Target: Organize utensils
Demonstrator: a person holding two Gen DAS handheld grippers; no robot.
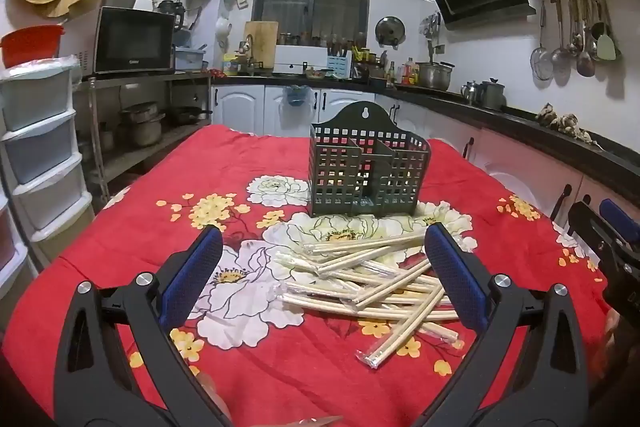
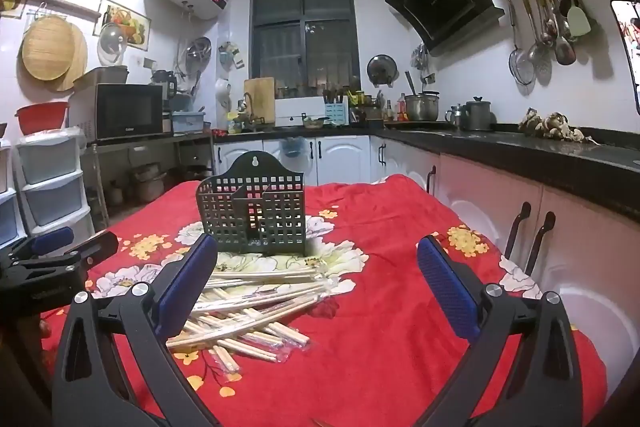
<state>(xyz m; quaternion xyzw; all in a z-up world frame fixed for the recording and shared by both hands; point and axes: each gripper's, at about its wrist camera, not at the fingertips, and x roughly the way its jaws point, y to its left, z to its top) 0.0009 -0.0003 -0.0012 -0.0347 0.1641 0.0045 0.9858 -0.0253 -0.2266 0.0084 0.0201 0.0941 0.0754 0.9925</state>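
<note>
A pile of wrapped wooden chopsticks (image 1: 372, 279) lies on the red floral tablecloth (image 1: 248, 163), also in the right wrist view (image 2: 256, 303). Behind it stands a dark green slotted utensil holder (image 1: 366, 175), empty, also in the right wrist view (image 2: 256, 215). My left gripper (image 1: 324, 267) is open and empty, just above the near side of the pile. My right gripper (image 2: 316, 275) is open and empty, to the right of the pile. The right gripper shows at the right edge of the left wrist view (image 1: 604, 235); the left gripper shows at the left edge of the right wrist view (image 2: 52, 255).
The table (image 2: 400, 227) sits in a kitchen. A dark counter (image 2: 520, 151) with white cabinets runs along the right and back. A drawer unit (image 1: 40, 147) and a metal shelf with a microwave (image 1: 132, 41) stand on the left.
</note>
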